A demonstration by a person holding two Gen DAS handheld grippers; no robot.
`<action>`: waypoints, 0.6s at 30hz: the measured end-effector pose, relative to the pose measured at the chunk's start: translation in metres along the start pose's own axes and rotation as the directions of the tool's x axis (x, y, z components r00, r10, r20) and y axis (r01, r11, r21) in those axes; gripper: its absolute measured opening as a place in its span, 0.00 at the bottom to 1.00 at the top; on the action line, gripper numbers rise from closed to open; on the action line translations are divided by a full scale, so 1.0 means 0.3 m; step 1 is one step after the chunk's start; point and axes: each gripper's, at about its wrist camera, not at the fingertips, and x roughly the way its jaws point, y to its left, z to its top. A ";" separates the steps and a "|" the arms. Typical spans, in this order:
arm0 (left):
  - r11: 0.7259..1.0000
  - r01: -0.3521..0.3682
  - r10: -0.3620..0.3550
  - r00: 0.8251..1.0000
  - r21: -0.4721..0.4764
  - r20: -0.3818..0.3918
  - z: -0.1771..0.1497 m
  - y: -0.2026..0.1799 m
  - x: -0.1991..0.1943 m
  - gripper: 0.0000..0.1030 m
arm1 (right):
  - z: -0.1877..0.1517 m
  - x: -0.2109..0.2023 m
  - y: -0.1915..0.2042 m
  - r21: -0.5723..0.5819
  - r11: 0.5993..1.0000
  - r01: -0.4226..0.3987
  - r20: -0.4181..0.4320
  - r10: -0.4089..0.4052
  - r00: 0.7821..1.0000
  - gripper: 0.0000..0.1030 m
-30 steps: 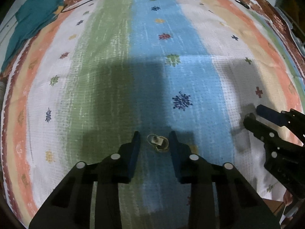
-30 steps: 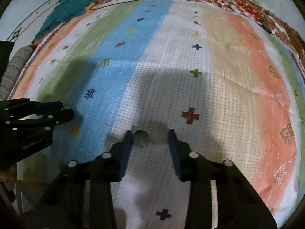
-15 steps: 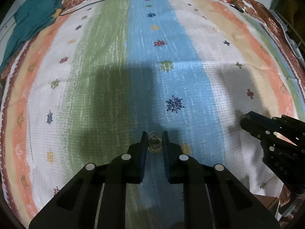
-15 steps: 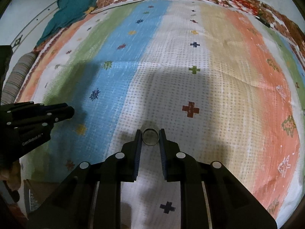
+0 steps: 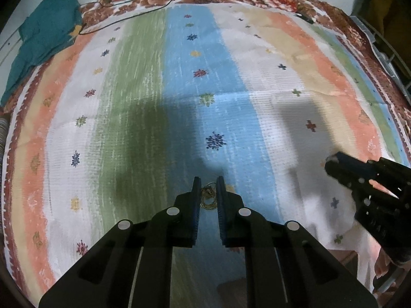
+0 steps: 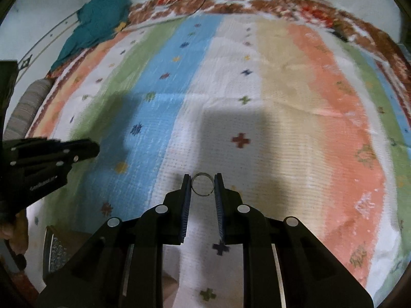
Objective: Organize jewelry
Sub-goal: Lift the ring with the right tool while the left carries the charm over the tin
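Note:
My left gripper (image 5: 207, 191) is shut on a small gold earring (image 5: 208, 197), held between the fingers above the striped bedspread (image 5: 143, 107). My right gripper (image 6: 203, 187) is shut on a silver ring (image 6: 203, 186), pinched at its sides and lifted above the bedspread (image 6: 282, 128). The right gripper also shows at the right edge of the left wrist view (image 5: 334, 164). The left gripper shows at the left edge of the right wrist view (image 6: 90, 148).
A teal cloth (image 5: 43, 36) lies at the far left corner of the bed, with a thin dark cord (image 5: 133, 15) beside it. A dark box (image 6: 55, 251) sits at the near left edge. A striped pillow (image 6: 25, 105) lies at the left.
Both grippers closed, the left on the earring and the right on the ring, and both lifted their pieces up off the bedspread.

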 end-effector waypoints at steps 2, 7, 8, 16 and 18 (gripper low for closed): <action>1.000 0.000 -0.001 1.000 0.011 0.014 -0.008 -0.012 -0.023 0.11 | -0.010 -0.025 -0.010 0.015 1.000 0.017 0.015 -0.017 1.000 0.18; 0.999 0.008 -0.010 0.998 0.037 0.056 -0.024 -0.047 -0.096 0.11 | -0.011 -0.092 -0.010 0.025 0.999 0.028 0.061 -0.030 0.998 0.18; 0.999 0.011 -0.013 0.998 0.042 0.067 -0.029 -0.055 -0.115 0.11 | -0.013 -0.106 -0.008 0.030 0.999 0.026 0.070 -0.028 0.997 0.18; 0.998 0.030 -0.039 0.989 0.063 0.143 -0.072 -0.098 -0.249 0.11 | -0.049 -0.195 0.039 0.009 0.999 0.046 0.125 -0.047 0.991 0.18; 0.997 0.036 -0.047 0.985 0.071 0.165 -0.089 -0.106 -0.285 0.11 | -0.058 -0.216 0.058 -0.012 0.998 0.057 0.139 -0.054 0.989 0.18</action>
